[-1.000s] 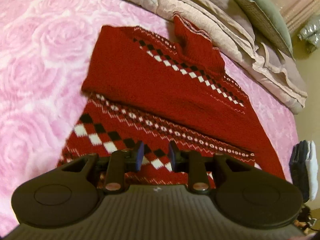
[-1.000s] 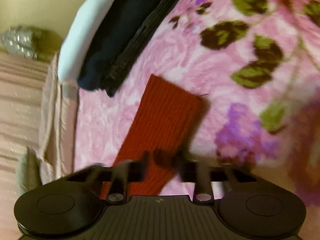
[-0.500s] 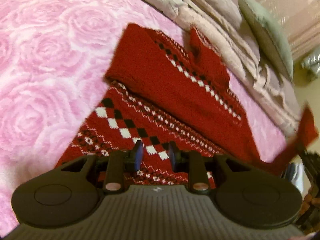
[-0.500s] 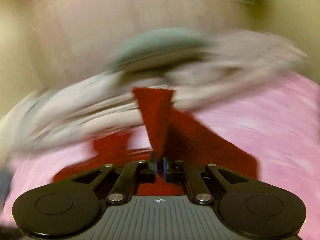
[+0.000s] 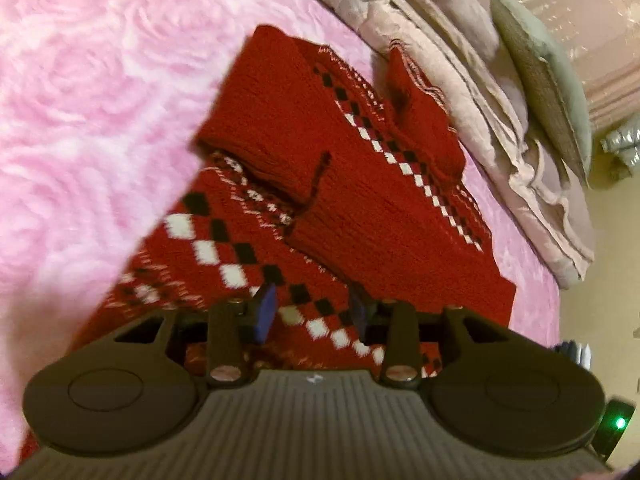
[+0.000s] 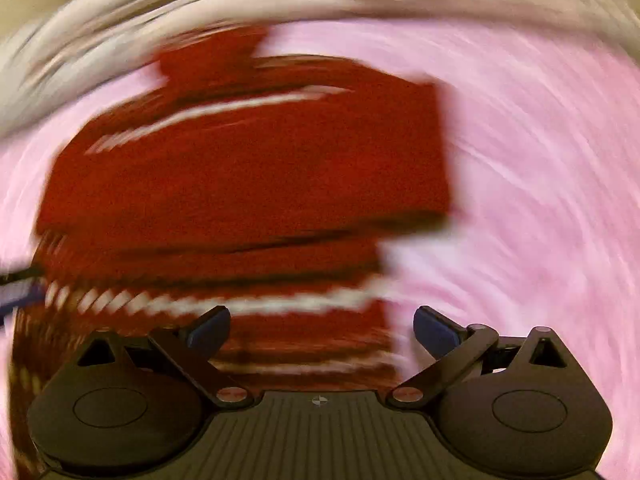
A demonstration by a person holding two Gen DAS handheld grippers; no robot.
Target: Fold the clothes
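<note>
Both wrists downward – near, sharing sweater (image 5: 360,208) (blurred).

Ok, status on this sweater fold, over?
Left gripper opening over sweater, pinching nothing. Right gripper opening wide, empty. Both sleeves folded across the body. Nothing in the way.

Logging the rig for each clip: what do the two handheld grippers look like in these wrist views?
They look alike. The left gripper and right gripper each have a dark grey ribbed body flanked by two round black housings, black linkage arms on silver pivot pins, and fingers with blue pads. A small white mark sits at the centre of each body. A green light glows at the left view's lower right edge. No hands or sleeves show.
</note>
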